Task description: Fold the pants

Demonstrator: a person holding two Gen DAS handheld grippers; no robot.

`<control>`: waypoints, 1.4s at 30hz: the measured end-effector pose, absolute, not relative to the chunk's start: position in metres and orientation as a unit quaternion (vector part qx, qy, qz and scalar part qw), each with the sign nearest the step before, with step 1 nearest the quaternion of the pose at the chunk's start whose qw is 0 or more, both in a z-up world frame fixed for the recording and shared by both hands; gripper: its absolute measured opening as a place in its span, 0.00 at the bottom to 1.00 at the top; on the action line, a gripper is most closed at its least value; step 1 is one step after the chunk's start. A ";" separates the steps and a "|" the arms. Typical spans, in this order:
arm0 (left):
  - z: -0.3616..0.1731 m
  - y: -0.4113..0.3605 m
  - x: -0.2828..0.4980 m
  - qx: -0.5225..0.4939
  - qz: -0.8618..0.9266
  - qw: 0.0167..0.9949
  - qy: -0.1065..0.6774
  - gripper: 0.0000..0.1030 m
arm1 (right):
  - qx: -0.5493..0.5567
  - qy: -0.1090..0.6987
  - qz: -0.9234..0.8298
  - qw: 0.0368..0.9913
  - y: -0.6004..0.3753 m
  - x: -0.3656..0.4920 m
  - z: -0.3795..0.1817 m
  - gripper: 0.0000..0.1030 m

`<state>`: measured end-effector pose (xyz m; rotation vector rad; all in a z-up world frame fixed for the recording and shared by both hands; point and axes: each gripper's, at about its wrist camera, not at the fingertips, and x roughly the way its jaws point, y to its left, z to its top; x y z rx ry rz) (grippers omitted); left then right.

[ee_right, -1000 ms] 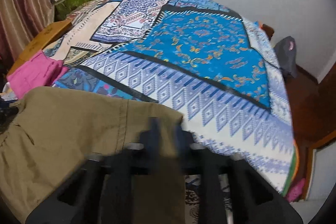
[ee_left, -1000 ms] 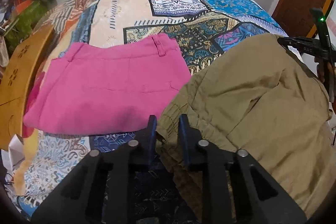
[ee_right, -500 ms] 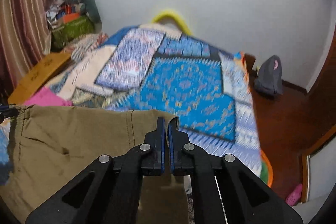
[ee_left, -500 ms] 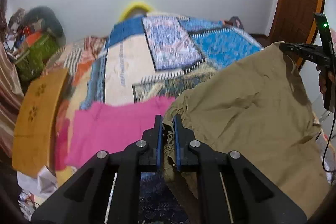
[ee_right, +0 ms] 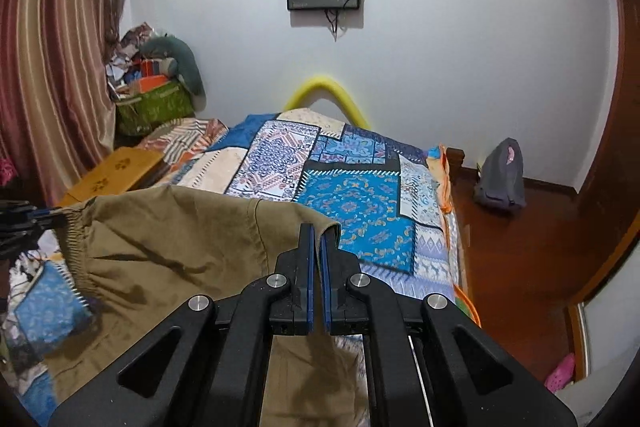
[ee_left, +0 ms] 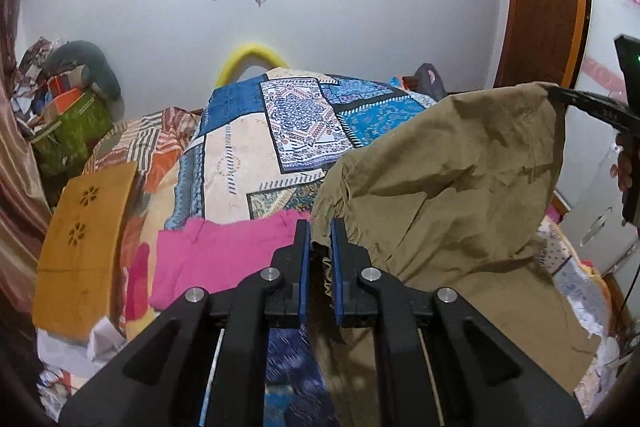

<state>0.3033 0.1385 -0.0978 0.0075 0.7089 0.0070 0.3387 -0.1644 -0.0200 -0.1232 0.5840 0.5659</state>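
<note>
Olive khaki pants (ee_left: 448, 195) hang spread in the air above the patchwork bed (ee_left: 248, 147). My left gripper (ee_left: 321, 231) is shut on the gathered elastic waistband corner. My right gripper (ee_right: 317, 235) is shut on the other top corner of the pants (ee_right: 168, 247); it also shows in the left wrist view (ee_left: 560, 95) at the far right. The lower part of the pants drapes down below both grippers, out of sight.
Folded pink pants (ee_left: 224, 259) lie on the bed's near left. A wooden board (ee_left: 84, 243) leans at the left edge. Cluttered bags (ee_right: 156, 95) stand by the curtain. A grey backpack (ee_right: 500, 175) sits on the floor right of the bed.
Both grippers have lifted the khaki pants up off the bed and raised their view toward the wall and television. The pants now hang stretched between them.
</note>
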 end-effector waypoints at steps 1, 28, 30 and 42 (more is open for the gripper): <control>-0.097 0.135 0.296 0.001 0.000 0.938 0.347 0.09 | -0.058 0.284 0.274 0.917 -0.166 0.333 -0.019 0.03; -0.144 0.088 0.147 0.026 -0.026 0.916 0.400 0.09 | -0.011 0.324 0.276 0.905 -0.222 0.181 -0.066 0.03; -0.151 0.090 0.142 0.024 -0.024 0.913 0.406 0.09 | -0.008 0.332 0.270 0.904 -0.225 0.179 -0.075 0.03; -0.176 0.083 0.124 0.037 -0.028 0.903 0.427 0.09 | 0.014 0.371 0.252 0.894 -0.246 0.141 -0.126 0.03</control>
